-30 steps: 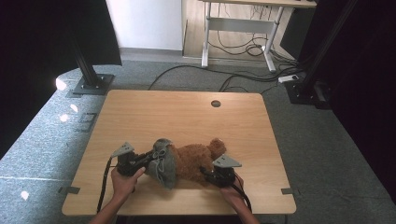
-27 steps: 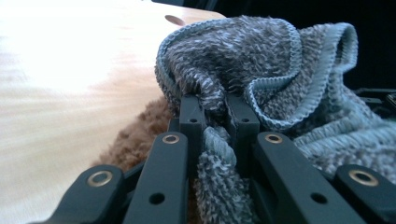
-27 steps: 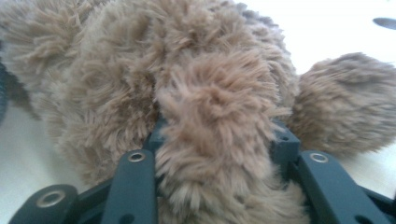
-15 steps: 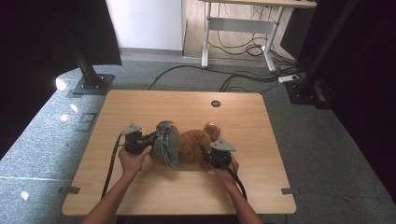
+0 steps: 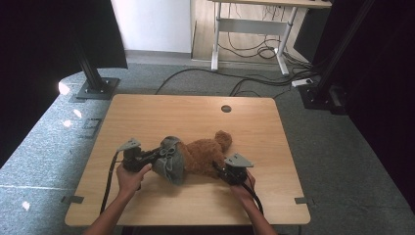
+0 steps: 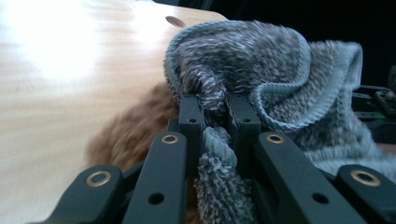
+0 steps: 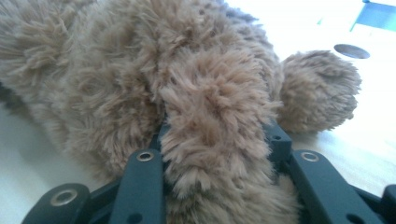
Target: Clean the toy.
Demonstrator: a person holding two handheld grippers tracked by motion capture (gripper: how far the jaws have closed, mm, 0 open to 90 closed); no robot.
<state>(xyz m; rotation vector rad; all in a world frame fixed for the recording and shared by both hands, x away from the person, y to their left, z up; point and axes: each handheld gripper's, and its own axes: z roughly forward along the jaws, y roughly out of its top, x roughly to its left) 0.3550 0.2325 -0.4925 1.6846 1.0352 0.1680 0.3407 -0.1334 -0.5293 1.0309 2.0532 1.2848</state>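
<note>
No text, label, brand, number or sign can be read anywhere in these views. The grey knitted garment (image 6: 261, 79), the fluffy brown plush bear (image 7: 187, 93) and the light wooden table (image 5: 147, 112) carry no print or tag that shows. The black jaw arms of the left gripper (image 6: 214, 123) and of the right gripper (image 7: 217, 140) bear only brass-ringed holes, with no marking.
</note>
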